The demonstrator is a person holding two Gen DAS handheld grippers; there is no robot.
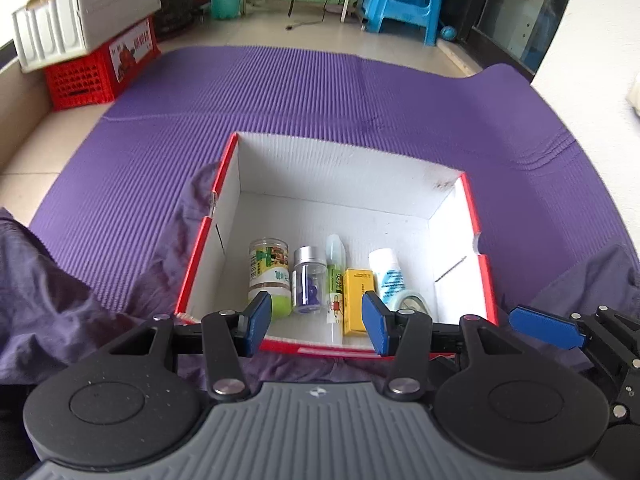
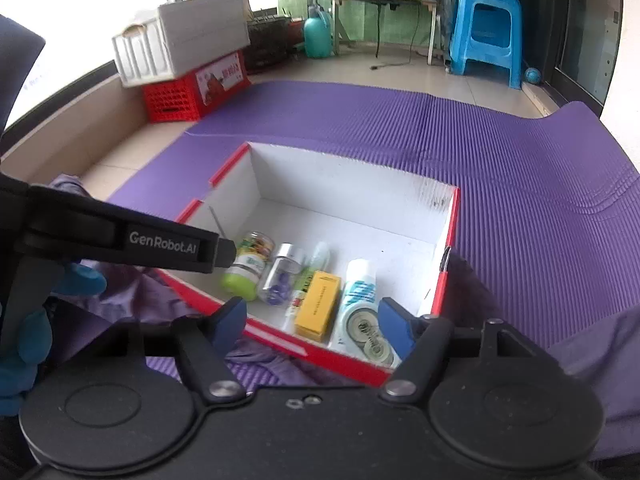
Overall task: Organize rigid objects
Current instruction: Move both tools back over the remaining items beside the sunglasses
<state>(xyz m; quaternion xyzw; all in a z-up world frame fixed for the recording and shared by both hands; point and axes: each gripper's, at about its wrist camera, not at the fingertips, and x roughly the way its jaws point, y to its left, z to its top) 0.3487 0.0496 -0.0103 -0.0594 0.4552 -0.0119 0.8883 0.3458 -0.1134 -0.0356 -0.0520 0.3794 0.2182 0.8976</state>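
I am looking down into the red-edged box [image 1: 448, 204] lying on the purple mat [image 1: 320, 92]. 5 rigid items are lying in a row against the box's near wall: the green-lidded jar [image 1: 269, 276] nearest the left wall, then the clear vial [image 1: 309, 282], the glue stick [image 1: 335, 280], the yellow carton [image 1: 358, 300] and the correction tape [image 1: 394, 282] closest to the right wall. My left hand-held gripper [image 1: 316, 322] is hovering over the near wall, jaws apart and carrying nothing. My right hand-held gripper [image 2: 312, 324] is likewise standing open and empty. I am judging all 5 light and stiff; the vial and jar look slick and prone to rolling, so I would pinch across their bodies, the carton across its flat faces.
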